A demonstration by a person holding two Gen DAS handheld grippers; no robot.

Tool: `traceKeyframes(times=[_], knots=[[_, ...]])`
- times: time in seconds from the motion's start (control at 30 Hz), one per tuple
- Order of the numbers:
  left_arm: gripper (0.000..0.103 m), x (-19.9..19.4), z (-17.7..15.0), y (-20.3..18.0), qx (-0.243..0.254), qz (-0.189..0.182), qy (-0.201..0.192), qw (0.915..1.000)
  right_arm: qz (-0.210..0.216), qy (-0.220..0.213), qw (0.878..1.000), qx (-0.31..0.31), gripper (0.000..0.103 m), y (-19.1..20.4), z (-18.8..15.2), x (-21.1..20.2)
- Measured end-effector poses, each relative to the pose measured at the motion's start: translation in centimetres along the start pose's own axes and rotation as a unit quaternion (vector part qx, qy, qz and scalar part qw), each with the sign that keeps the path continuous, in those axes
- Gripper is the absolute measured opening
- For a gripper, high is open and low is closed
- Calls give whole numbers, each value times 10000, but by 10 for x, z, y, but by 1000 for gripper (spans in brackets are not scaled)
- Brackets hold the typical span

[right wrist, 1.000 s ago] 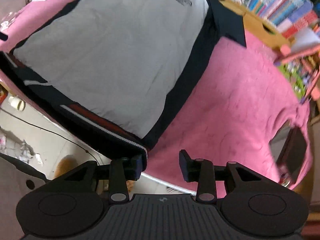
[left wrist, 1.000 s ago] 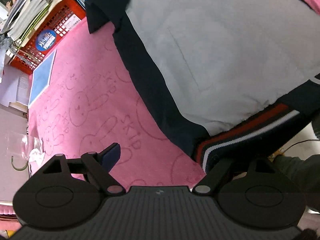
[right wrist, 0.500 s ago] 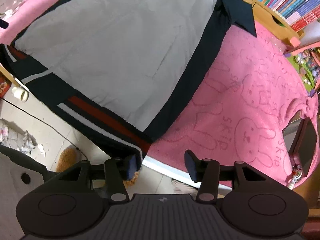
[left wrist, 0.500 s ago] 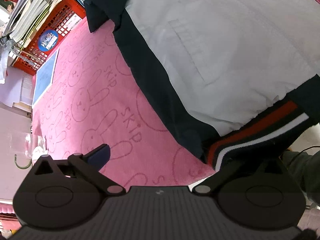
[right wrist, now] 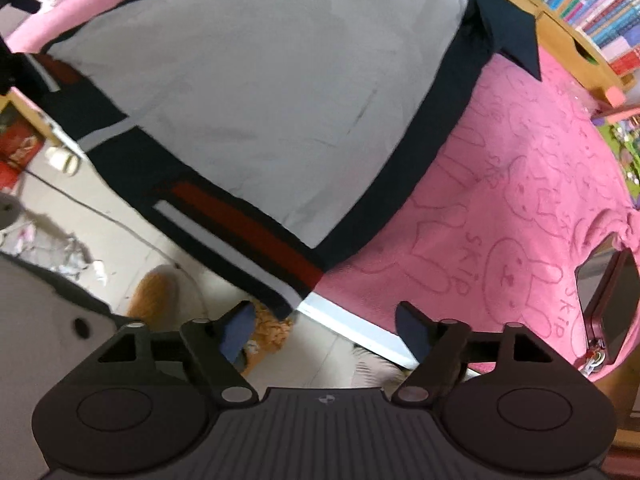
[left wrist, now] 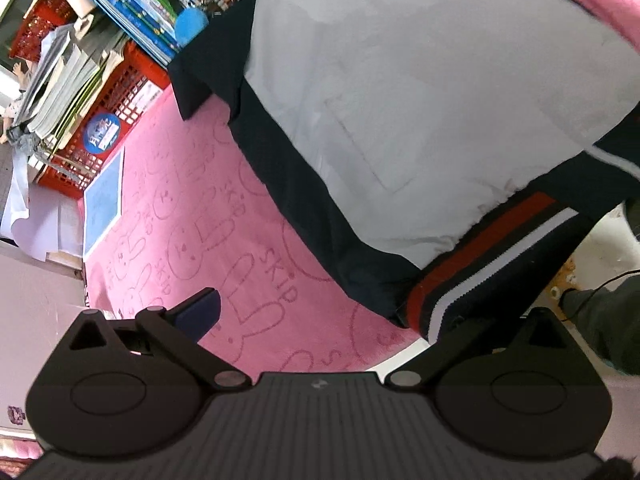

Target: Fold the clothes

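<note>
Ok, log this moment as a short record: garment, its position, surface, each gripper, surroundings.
garment: grey jacket with navy side panels, navy collar, red-and-white striped hem
position: spread flat, hem hanging over the near table edge
surface: pink blanket printed with rabbits and SKIP
left gripper: open, above the jacket's hem corner, holding nothing
right gripper: jaws have just been opening, nothing between them, hem corner just beyond the fingertips
surroundings: red crate of books, phone on the blanket
</note>
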State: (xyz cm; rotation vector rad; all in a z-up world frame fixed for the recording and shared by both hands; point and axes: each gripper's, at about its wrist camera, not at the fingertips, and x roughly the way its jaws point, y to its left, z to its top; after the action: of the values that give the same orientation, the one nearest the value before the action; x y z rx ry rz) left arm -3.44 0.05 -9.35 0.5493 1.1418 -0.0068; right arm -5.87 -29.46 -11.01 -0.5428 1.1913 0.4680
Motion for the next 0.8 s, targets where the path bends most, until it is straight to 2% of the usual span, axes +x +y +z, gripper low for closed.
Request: traceKeyframes(times=[0.23, 0.3, 0.43, 0.5, 0.57, 0.63, 0.67, 0.73, 0.8], knots=[[103, -4, -3, 28, -481, -583, 35, 9971, 187, -213, 9995, 115, 84, -9, 13, -18], [103, 4, -5, 26, -443, -481, 87, 9978, 183, -200, 9996, 37, 86, -9, 18, -15], [103, 16, -8, 3, 147, -270, 178, 9994, -271, -3, 9996, -84, 83, -5, 21, 7], [103, 21, -9, -9, 442, -180, 216, 9986, -102, -178, 9998, -49, 81, 0, 27, 5], [103, 20, -11, -16, 731, -313, 169, 9967, 162, -522, 9984, -115, 77, 7, 33, -2], [103, 19, -14, -18, 920, -398, 161, 9948, 502, -757, 9955, -285, 68, 20, 44, -3], [103, 19, -16, -18, 944, -428, 179, 9945, 676, -805, 9937, -400, 68, 27, 50, -1], [103, 16, -19, -11, 859, -516, 220, 9947, 732, -808, 9905, -835, 63, 47, 58, 10], [103, 10, -21, 4, 575, -696, 270, 9955, 751, -797, 9855, -1293, 62, 67, 67, 22]])
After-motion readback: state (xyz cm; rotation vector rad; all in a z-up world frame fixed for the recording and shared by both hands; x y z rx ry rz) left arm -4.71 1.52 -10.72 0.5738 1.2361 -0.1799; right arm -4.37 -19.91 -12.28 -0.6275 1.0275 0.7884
